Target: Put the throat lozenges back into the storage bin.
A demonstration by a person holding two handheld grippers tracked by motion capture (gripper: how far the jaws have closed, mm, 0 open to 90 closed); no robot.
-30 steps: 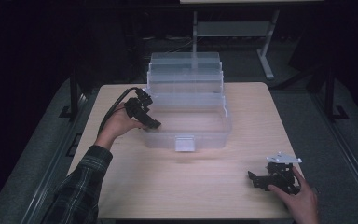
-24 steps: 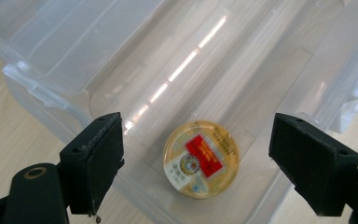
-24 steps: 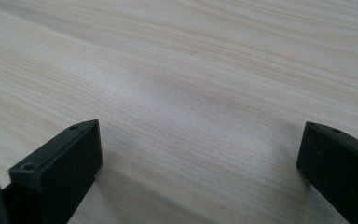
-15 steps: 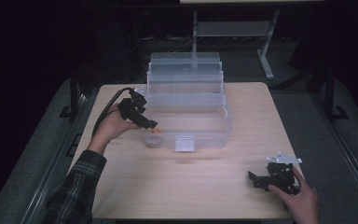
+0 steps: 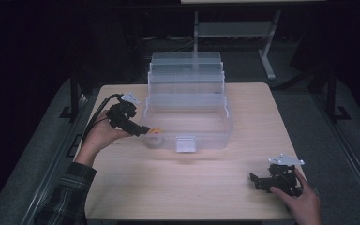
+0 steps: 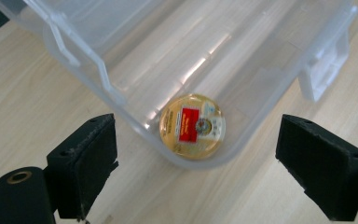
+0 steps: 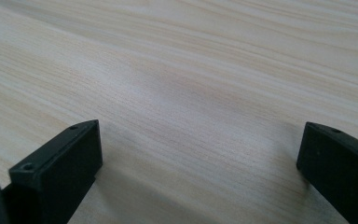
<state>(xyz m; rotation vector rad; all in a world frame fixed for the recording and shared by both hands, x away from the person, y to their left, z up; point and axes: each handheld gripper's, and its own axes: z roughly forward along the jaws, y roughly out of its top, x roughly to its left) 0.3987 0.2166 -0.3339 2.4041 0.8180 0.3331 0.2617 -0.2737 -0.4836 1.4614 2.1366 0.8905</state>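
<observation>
Dark room; a pale wood-grain table (image 5: 187, 187) sits lit in the middle, a grey metal stand behind it. A clear plastic tiered box (image 5: 187, 105) stands on the far half of the table, its lowest tray open toward the person.

Left gripper (image 5: 143, 131): held at the box's near left corner, angled down toward it. In the left gripper view its fingers (image 6: 86, 161) stand wide apart, holding nothing. Between them, farther off, a small round yellow disc (image 6: 192, 125) with a red label lies flat on the tray floor, tucked into the rounded corner, close against the wall.

Right gripper (image 5: 255, 180): rests low at the table's near right corner, well apart from the box, hand on it. Its fingers (image 7: 58, 170) are spread wide over bare wood, empty.
</observation>
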